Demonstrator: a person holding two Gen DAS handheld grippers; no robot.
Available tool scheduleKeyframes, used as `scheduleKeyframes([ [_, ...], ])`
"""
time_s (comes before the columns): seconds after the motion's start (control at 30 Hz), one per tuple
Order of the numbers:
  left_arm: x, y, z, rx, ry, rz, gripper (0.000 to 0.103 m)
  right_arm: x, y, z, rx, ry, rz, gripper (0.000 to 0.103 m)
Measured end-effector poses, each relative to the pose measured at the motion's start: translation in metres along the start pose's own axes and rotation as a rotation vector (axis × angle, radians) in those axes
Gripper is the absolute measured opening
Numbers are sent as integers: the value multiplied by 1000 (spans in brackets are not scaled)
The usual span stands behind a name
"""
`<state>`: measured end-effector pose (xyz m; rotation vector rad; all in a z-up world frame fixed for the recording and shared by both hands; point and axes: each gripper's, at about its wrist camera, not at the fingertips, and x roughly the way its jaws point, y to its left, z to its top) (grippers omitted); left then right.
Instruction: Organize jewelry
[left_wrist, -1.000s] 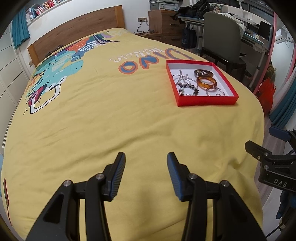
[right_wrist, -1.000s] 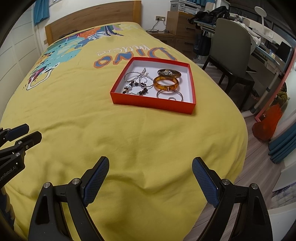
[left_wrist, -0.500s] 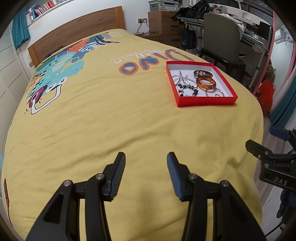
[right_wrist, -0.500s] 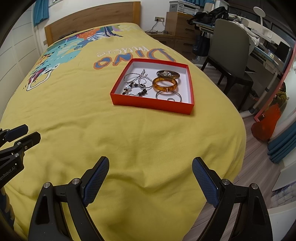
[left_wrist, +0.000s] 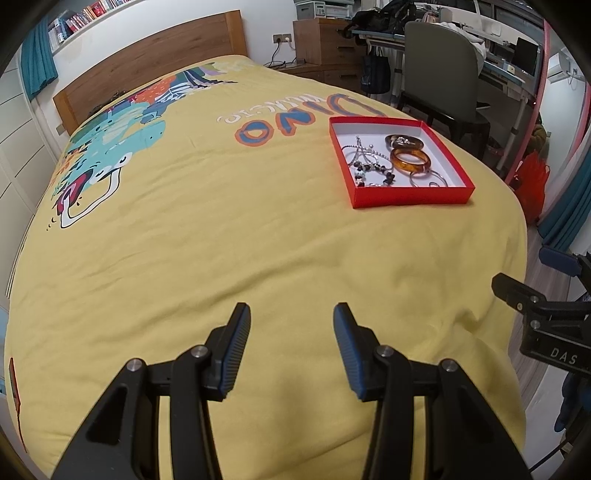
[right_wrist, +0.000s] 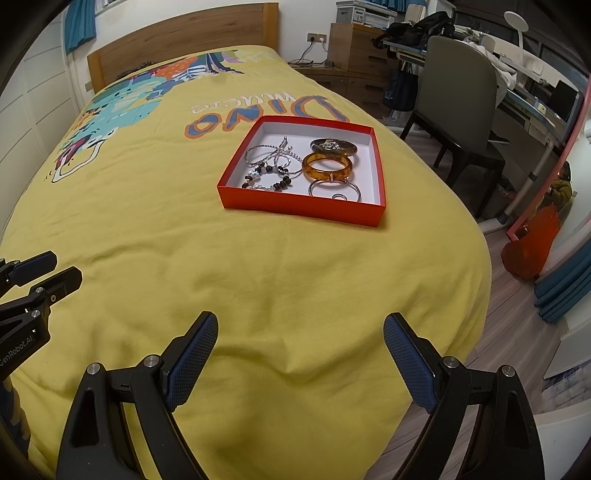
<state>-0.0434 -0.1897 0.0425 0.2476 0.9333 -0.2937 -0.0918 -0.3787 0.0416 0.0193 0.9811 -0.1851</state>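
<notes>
I am holding both claws over the near end of the bed's yellow printed cover (right_wrist: 258, 277), each released and grasping nothing: the left claw (left_wrist: 291, 347) half spread, the right claw (right_wrist: 299, 354) gaping wide. The shallow red cardboard box with a white lining (right_wrist: 303, 212), holding the amber resin bangle (right_wrist: 327, 168), beaded bracelets and silver hoops, is lying well ahead. It is sitting almost straight ahead of the right claw but off to the left claw's right, so I am judging the right the nearer.

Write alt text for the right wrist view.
A red box holding bracelets, among them an amber bangle, sits on a yellow bedspread. The right gripper hangs open and empty above the bedspread in the foreground, well short of the box.
</notes>
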Motion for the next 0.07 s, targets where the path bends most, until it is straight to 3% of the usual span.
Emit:
scheduleKeyframes([
  [0.07, 1, 0, -1, 2, 3, -1, 45, 1, 0, 0, 1, 2, 1, 90],
])
